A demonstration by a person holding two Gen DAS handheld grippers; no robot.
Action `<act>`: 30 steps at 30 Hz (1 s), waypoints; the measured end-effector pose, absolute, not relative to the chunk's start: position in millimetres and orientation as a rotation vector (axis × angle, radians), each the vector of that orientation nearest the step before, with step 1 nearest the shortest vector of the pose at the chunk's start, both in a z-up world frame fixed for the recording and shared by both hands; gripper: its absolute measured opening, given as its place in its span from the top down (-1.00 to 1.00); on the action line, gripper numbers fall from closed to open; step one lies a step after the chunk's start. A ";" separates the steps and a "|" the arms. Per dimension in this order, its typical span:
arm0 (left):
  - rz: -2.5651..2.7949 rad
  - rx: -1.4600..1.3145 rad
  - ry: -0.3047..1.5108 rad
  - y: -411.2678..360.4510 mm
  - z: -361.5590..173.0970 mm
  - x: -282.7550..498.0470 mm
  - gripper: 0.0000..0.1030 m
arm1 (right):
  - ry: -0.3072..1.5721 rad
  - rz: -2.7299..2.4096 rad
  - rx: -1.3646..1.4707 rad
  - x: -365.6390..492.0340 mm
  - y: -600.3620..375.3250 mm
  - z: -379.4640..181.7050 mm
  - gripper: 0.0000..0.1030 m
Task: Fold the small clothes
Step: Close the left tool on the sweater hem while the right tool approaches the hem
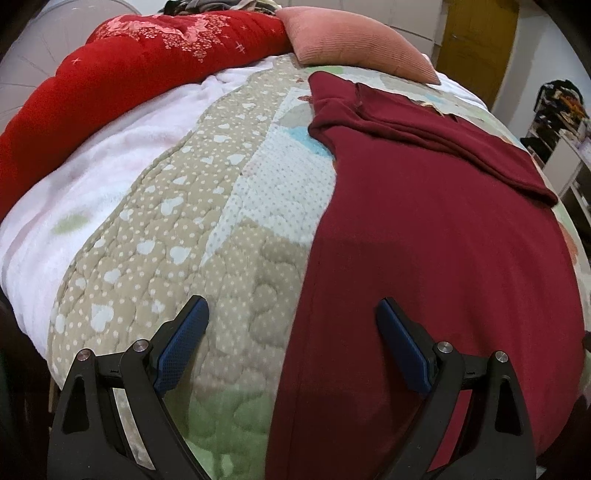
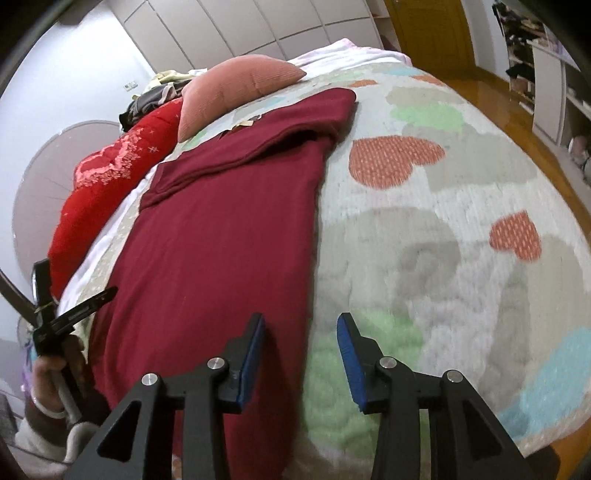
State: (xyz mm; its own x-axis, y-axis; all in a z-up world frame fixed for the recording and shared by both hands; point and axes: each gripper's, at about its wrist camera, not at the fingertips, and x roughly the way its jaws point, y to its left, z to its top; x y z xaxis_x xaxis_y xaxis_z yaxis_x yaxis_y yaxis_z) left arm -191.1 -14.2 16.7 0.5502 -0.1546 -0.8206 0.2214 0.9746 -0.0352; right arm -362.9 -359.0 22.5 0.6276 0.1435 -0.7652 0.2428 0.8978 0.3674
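left wrist view: the left gripper (image 1: 291,314) gapes wide, holding nothing, above the near edge of the quilted bed (image 1: 229,266), astride the left hem of the maroon garment (image 1: 424,258), sleeves folded across its top. the right gripper (image 2: 301,326), half open and empty, hovers over its right edge. its lower hem is cut off. a pink cushion (image 1: 351,44) lies at the far edge.

bed: heart-patterned quilt (image 2: 424,229) | wall: pale wardrobe panels (image 2: 258,33) | door: yellow-brown wood (image 1: 476,44) | floor: glossy wood (image 2: 524,122)
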 end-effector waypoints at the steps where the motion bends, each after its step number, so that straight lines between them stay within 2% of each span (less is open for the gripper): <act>1: -0.234 0.080 0.963 -13.4 16.7 -194.0 -0.80 | 0.900 -0.056 0.469 -364.8 -359.7 21.9 0.25; 14: -0.376 0.174 1.000 -1.4 19.8 -235.2 -0.80 | 0.932 0.105 0.447 -387.1 -341.2 13.3 0.23; 30: -0.503 0.156 1.108 10.9 19.8 -258.7 -0.80 | 0.937 0.242 0.528 -401.1 -329.3 -0.2 0.14</act>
State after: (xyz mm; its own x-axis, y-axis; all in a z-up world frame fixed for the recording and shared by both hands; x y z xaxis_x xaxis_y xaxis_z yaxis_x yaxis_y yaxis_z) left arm -258.7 10.9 19.8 0.3476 -0.3101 -0.8849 0.4624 0.8777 -0.1260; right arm -401.1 -329.3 -0.2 0.5770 0.4194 -0.7009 0.0271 0.8478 0.5296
